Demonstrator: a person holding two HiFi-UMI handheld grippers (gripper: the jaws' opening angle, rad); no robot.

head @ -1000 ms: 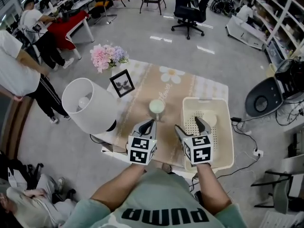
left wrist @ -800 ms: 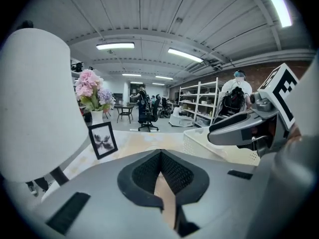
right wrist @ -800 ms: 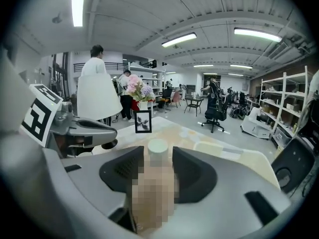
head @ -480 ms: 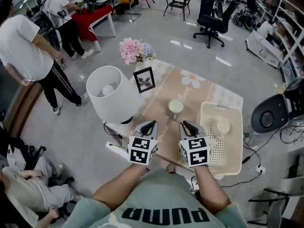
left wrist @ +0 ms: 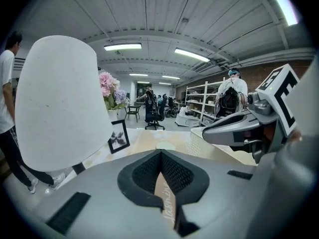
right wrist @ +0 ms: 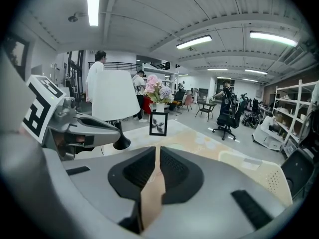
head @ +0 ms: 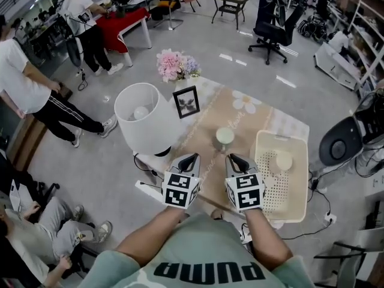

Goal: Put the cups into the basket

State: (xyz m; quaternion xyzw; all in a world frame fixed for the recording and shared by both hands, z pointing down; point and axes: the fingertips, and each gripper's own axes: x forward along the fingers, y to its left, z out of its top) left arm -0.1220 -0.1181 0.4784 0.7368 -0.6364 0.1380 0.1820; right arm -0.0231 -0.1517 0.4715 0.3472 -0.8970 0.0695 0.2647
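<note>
left tongs (head: 191,158) closed, empty | right tongs (head: 231,158) just closing to shut, empty | green cup (head: 225,137) beside basket (head: 273,189) — cream cup (head: 284,161) inside it

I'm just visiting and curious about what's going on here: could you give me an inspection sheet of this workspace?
Surface: beige daisy-print tablecloth.
Job's things: one cup in the basket; second cup on the cloth, left of it.
Clutter: lamp, picture frame, pink flowers.
Grippers: left gripper shut, empty; right gripper has just been closing its jaws, nothing between them.
Cables: cable on the floor by the basket.
Surroundings: people standing, office chair, red table.
</note>
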